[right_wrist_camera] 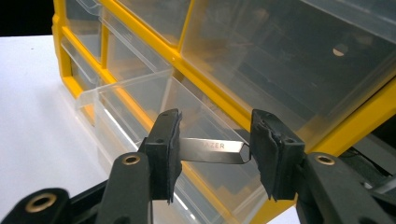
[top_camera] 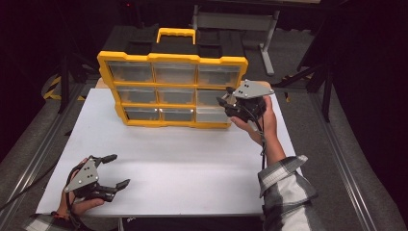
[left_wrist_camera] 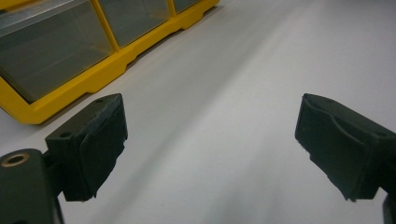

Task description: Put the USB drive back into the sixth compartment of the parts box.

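A flat metal strip (right_wrist_camera: 212,150), stamped with faint lettering, lies crosswise between the jaws of my right gripper (right_wrist_camera: 212,151), its long axis running from one pad to the other, and both ends meet the pads, so I read it as held at a middling spread. Directly ahead of it and slightly below sits a clear drawer (right_wrist_camera: 154,100), pulled partway out of the yellow organizer (top_camera: 173,58) on its right-hand column; in my judgement the coming move turns on carrying the strip forward over that open drawer's rim, with its length turned to fit inside the walls. In the high view my right gripper (top_camera: 227,102) hovers at the organizer's right edge, touching or nearly touching the cabinet front, I cannot tell which. My right hand (top_camera: 262,120) is plainly the nearer one. My left gripper (top_camera: 115,171) rests well apart at the near left of the white tabletop (top_camera: 192,163), jaws spread wide with nothing between them, its pads (left_wrist_camera: 95,149) hanging over bare surface. Count: one strip, one organizer with nine clear drawers in three rows of three, one drawer pulled out, two grippers.
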